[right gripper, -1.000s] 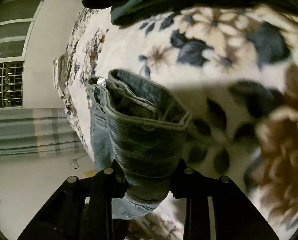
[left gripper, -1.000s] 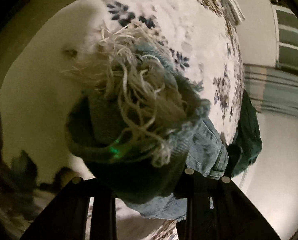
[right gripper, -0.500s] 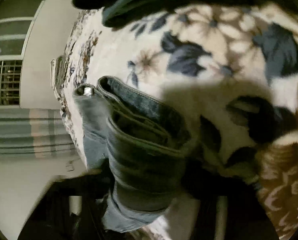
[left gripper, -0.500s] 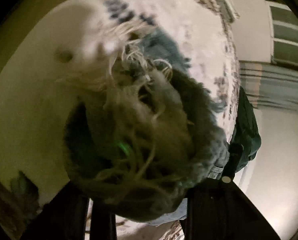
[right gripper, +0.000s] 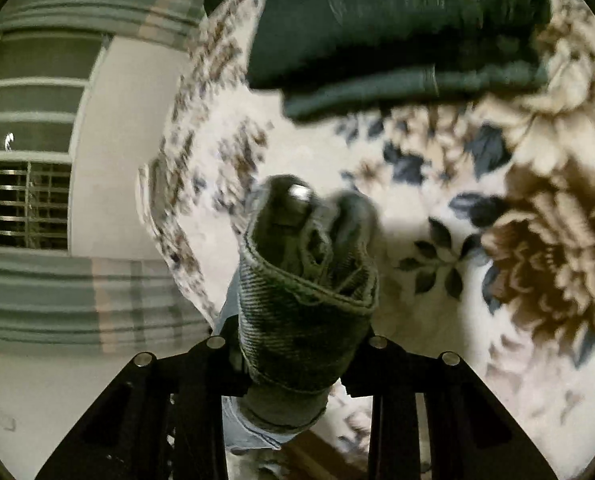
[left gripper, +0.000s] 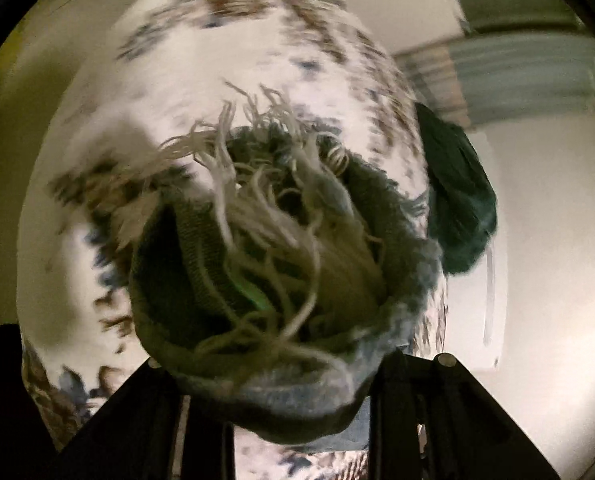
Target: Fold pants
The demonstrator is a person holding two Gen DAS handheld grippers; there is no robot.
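The pants are blue denim jeans. In the left wrist view my left gripper [left gripper: 293,396] is shut on the frayed leg hem [left gripper: 281,264], whose pale threads hang loose over the bunched cuff. In the right wrist view my right gripper [right gripper: 297,364] is shut on the waistband end [right gripper: 301,292], with its metal button [right gripper: 299,192] at the top. Both ends are lifted above the floral blanket [right gripper: 477,208]. The stretch of jeans between the grippers is hidden.
A dark green folded garment [right gripper: 397,28] lies on the blanket at the far side; it also shows in the left wrist view [left gripper: 457,196] at the bed's right edge. Pale floor [left gripper: 549,280], a striped curtain [right gripper: 77,292] and a barred window [right gripper: 21,204] lie beyond the bed.
Both grippers have swung with the jeans held. The green garment now fills more of the top of the right view. The frayed hem has shifted toward the centre in the left view.
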